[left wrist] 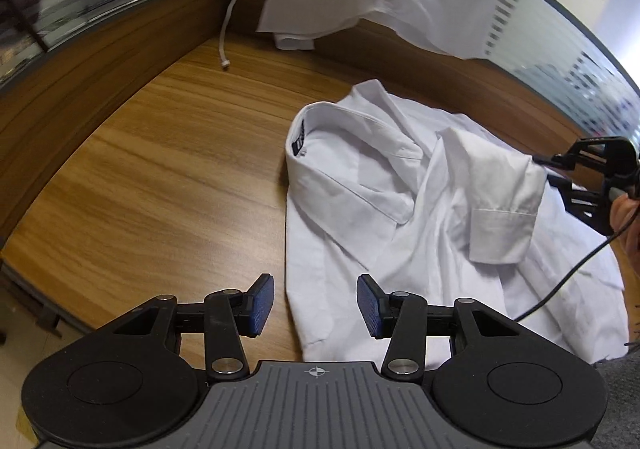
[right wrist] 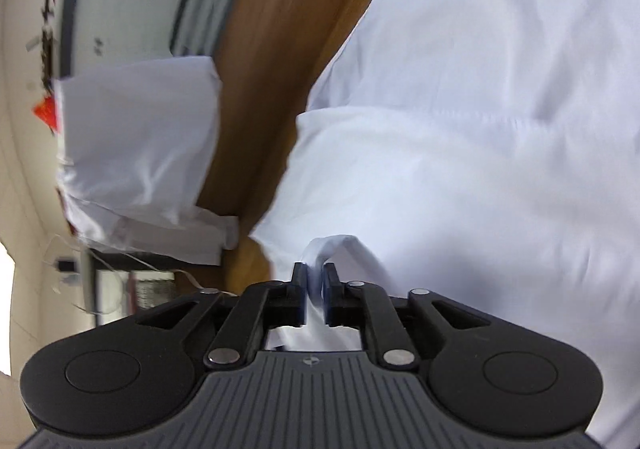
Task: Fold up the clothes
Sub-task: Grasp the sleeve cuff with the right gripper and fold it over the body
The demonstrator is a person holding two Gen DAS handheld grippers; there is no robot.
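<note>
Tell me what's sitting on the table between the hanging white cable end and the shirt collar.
Nothing. In the left wrist view, only bare wooden table lies between the cable end and the collar of the white shirt.

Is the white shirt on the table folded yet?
Partly: the white shirt lies rumpled, one sleeve flipped across its front.

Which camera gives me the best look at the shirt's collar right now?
The left wrist view. There the collar of the white shirt shows whole, with its dark label, lying on the wooden table. The right wrist view shows only blurred white cloth, a fold of it between the right gripper jaws; no collar.
</note>
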